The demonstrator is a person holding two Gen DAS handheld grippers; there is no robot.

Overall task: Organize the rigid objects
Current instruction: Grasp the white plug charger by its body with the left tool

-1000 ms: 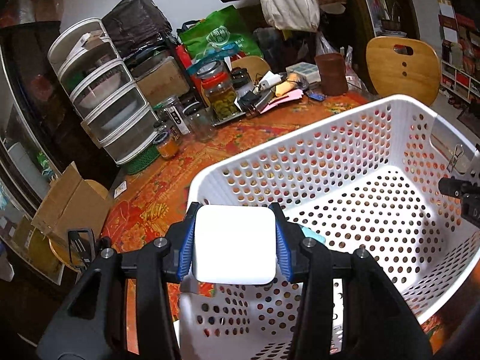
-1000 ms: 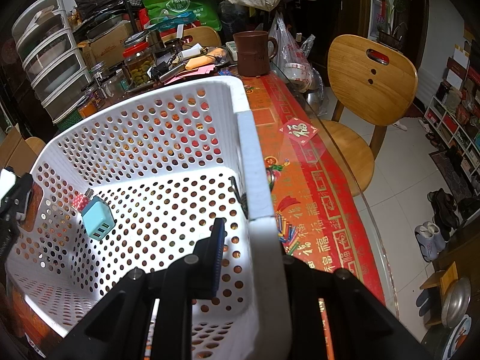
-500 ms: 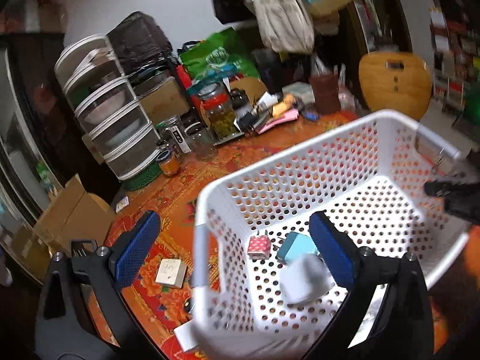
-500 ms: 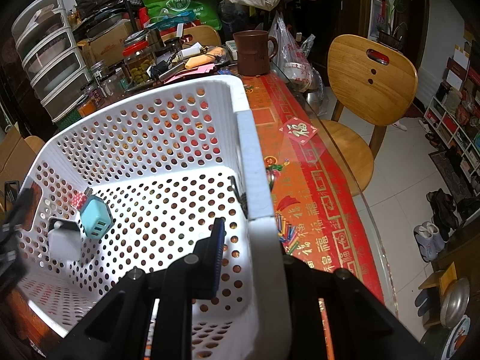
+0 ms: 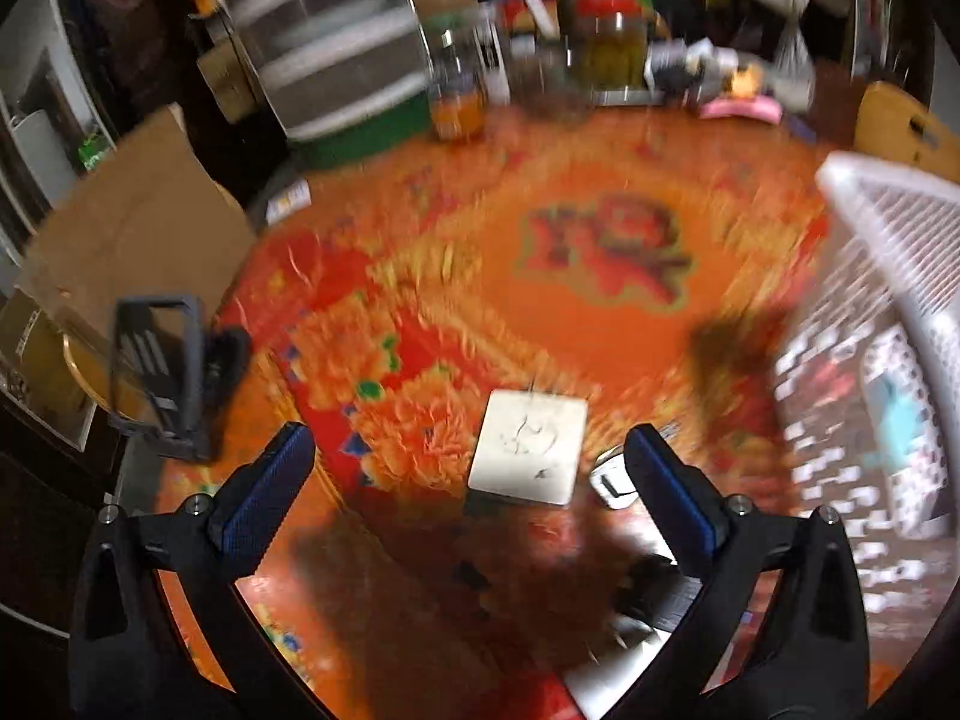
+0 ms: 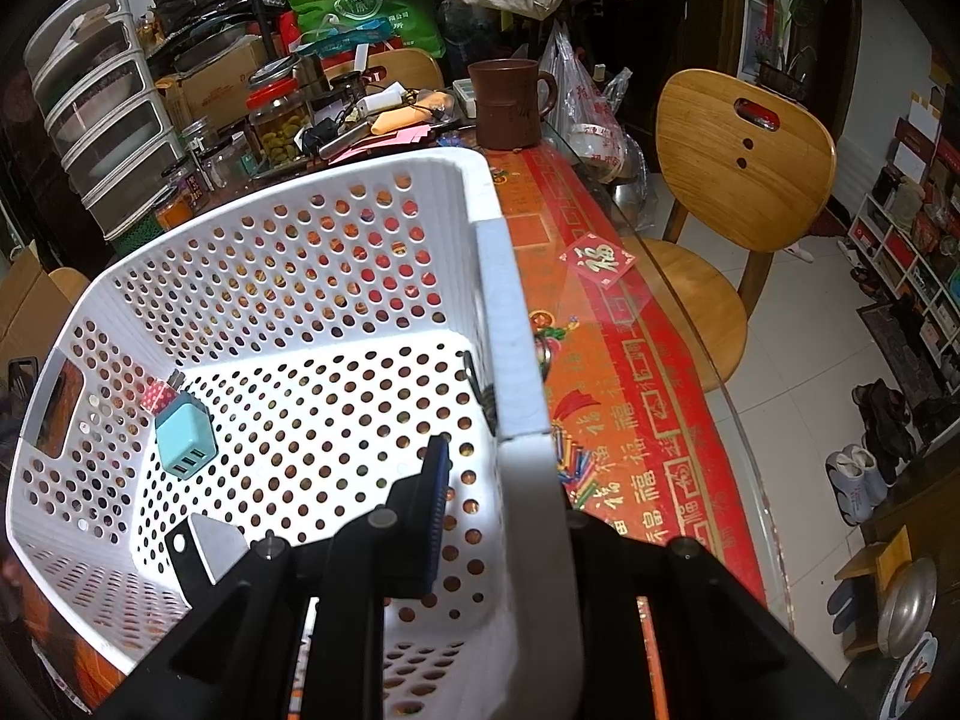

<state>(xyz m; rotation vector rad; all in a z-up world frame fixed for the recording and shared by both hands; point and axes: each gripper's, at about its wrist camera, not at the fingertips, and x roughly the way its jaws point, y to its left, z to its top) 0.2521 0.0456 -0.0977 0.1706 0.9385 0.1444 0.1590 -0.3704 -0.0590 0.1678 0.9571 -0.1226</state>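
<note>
My left gripper (image 5: 468,468) is open and empty above the orange tablecloth, its fingers on either side of a white square block (image 5: 528,449) lying flat on the cloth. The view is blurred. My right gripper (image 6: 501,480) is shut on the right wall of the white perforated basket (image 6: 510,312). In the basket lie a light blue charger (image 6: 185,443), a small red patterned plug (image 6: 157,397) and a white square block (image 6: 210,546). The basket's edge shows at the right of the left wrist view (image 5: 888,276).
Stacked drawers (image 6: 102,114), jars (image 6: 279,126), a brown mug (image 6: 510,102) and clutter fill the table's far end. A wooden chair (image 6: 738,180) stands right of the table. A black stand (image 5: 162,372) and a cardboard box (image 5: 132,228) are at the left edge.
My left gripper opened and dropped the white block into the basket, then swung left and down over the tablecloth above another white block. The right gripper kept its hold on the basket.
</note>
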